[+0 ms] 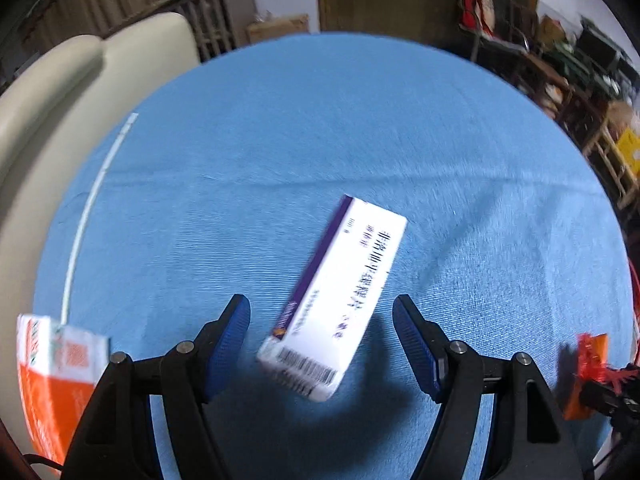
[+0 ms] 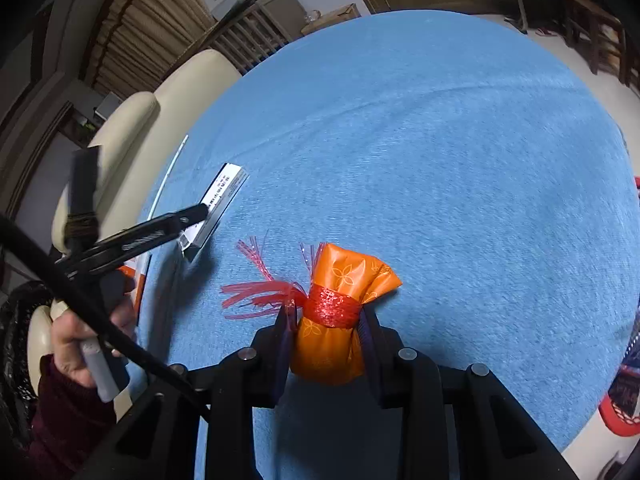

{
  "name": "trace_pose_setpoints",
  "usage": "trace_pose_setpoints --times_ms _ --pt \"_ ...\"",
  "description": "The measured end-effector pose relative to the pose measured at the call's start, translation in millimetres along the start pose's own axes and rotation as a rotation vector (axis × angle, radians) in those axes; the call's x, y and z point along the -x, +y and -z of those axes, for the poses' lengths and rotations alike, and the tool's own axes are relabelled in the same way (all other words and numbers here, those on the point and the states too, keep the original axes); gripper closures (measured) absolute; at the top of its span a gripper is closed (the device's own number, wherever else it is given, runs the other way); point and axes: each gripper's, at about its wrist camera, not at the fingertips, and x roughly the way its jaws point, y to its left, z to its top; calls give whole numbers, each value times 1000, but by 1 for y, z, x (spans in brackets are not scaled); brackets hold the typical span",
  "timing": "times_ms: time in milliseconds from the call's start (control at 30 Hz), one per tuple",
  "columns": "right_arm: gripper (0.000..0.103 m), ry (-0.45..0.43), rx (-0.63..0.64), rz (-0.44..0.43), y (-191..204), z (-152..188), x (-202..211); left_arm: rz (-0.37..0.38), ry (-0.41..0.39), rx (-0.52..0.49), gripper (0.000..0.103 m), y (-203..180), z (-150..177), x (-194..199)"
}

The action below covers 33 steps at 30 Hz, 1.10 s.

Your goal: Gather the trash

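The right gripper (image 2: 326, 320) is pressed onto an orange pouch (image 2: 340, 312), its jaws bearing on both sides of the pouch. The pouch is glossy orange film printed with pale flower outlines, cinched by a red glitter band, with frayed red ribbon strands fanning out to the left. It sits above the blue tablecloth (image 2: 460, 180).

The left gripper (image 1: 322, 316) stands spread, its blue-padded jaws well apart. A white carton (image 1: 340, 292) lies on the cloth between them, untouched. It is long and rectangular, with a purple side edge, dark printed lettering and a barcode on the near end. An orange-and-white box (image 1: 52, 368) sits at the left edge.
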Motion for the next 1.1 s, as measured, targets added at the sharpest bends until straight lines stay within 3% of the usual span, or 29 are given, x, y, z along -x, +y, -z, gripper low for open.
trace_pose_setpoints --times_ms 233,333,467,800,833,867,900,1100 --pt "70 -22 -11 -15 -12 4 14 27 32 39 29 5 -1 -15" --pt "70 -28 -10 -19 -12 5 15 45 15 56 47 6 0 -12" --pt "70 -39 2 -25 -8 9 21 12 29 94 51 7 6 -7" --pt "70 -72 18 -43 -12 22 43 -46 -65 131 57 -24 52 65" --pt "70 -74 19 -44 -13 24 44 -48 -85 129 59 -31 58 76" --pt "70 -77 21 -46 -13 26 47 -46 -97 126 80 -38 59 83" --pt "70 -80 23 -47 -12 27 49 -37 -106 120 88 -45 61 90" --pt "70 -98 37 -48 -12 29 63 -11 -99 118 91 -55 90 101"
